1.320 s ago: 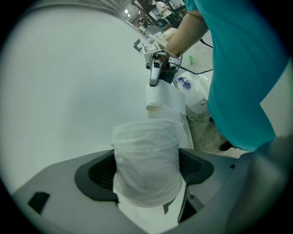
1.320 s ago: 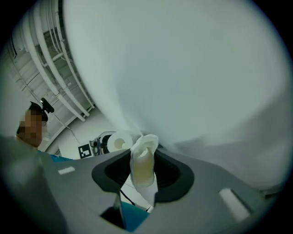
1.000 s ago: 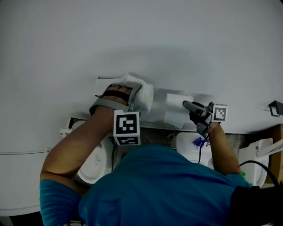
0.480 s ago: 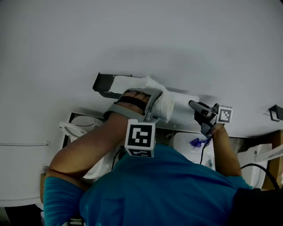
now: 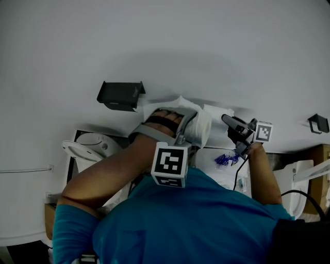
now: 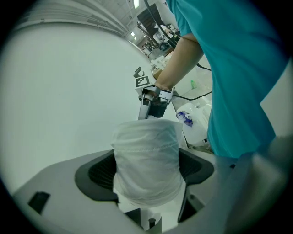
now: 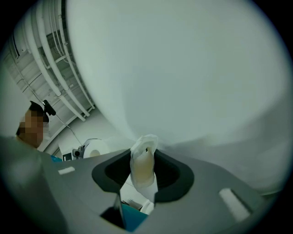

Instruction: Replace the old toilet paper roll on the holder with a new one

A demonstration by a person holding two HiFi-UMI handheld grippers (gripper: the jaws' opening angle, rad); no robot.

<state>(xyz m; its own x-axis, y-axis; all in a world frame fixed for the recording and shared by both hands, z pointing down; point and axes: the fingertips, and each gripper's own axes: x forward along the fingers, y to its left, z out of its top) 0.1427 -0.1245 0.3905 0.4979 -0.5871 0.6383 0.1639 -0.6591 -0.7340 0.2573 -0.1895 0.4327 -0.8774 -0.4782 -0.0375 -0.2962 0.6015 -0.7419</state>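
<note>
Head view, upper left of centre: black holder [image 5: 121,95] on white wall [image 5: 206,46]. Just right of it, left tool [image 6: 147,170] clamped on new roll [image 5: 202,129], full, white. Further right, right tool [image 7: 143,173] pinching old roll [image 7: 144,157], squashed flat, thin paper wrap.

the head view is dim and underexposed, its colours muted; the white wall [image 5: 206,41] reads flat grey, with a soft, broad shadow across it above the hands and no glare. both gripper views are fisheye, ringed in black, lines bowing near the rim, with a greenish cast. in the left gripper view ceiling lights [image 6: 136,3] burn bright at the top, the toilet paper roll [image 6: 146,160] is evenly lit and fairly sharp, and the teal shirt [image 6: 229,68] softens toward the edge. in the right gripper view the flattened paper tube [image 7: 143,167] is sharp, the near foreground blurred.
</note>
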